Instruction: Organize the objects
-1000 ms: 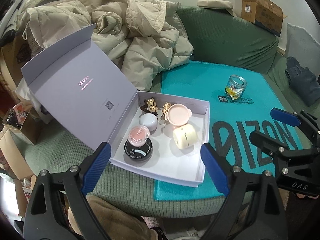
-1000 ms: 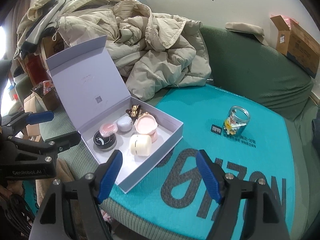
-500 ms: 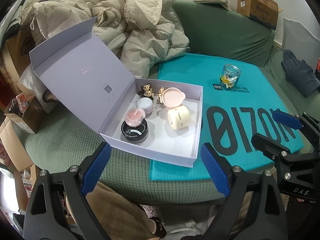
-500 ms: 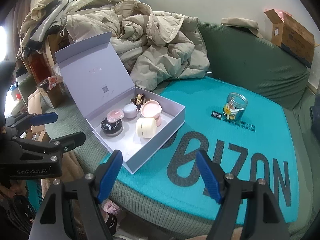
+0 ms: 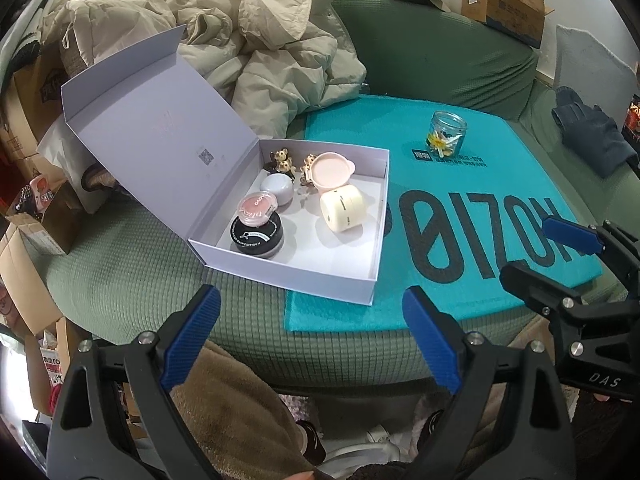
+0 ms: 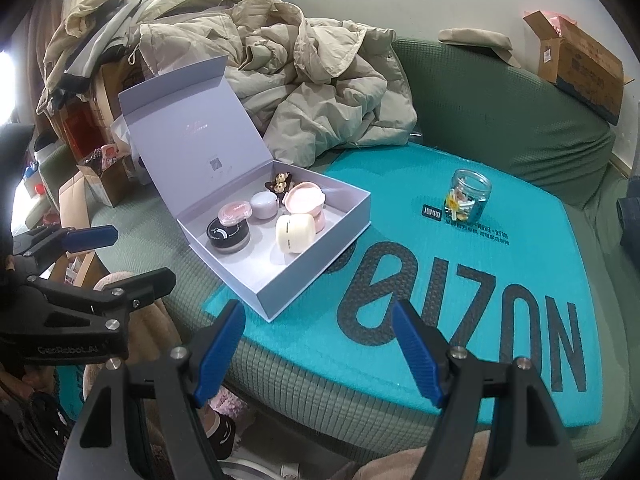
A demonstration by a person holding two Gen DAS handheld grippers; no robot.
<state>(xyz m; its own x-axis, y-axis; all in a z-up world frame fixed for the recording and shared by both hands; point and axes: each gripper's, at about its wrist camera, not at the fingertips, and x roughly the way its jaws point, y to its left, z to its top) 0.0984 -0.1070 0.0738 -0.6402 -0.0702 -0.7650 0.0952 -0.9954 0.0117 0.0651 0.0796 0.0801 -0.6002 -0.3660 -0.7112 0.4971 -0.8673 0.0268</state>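
Note:
An open lilac box (image 5: 344, 284) (image 6: 320, 248) sits on the green sofa, its lid raised at the left. Inside are a black jar (image 5: 256, 236) with a pink compact (image 5: 255, 208) on it, a grey pot (image 5: 277, 187), a pink lidded cup (image 5: 333, 168), a cream cylinder (image 5: 342, 208) on its side and small bear figures (image 5: 282, 158). A small glass jar (image 5: 448, 134) (image 6: 470, 194) stands apart on the teal mat. My left gripper (image 5: 312, 332) is open and empty, below the box's near edge. My right gripper (image 6: 320, 348) is open and empty, over the mat's near edge.
A teal mat (image 6: 500, 280) with black lettering covers the sofa seat. A heap of beige jackets (image 5: 260, 40) lies behind the box. Cardboard boxes (image 5: 504, 0) sit on the sofa back, more clutter stands at the left (image 6: 92, 148). Dark cloth (image 5: 592, 136) lies at the right.
Both grippers have pulled back from the box and sofa, so the box looks smaller and farther. Both stay open and empty. Objects have not moved.

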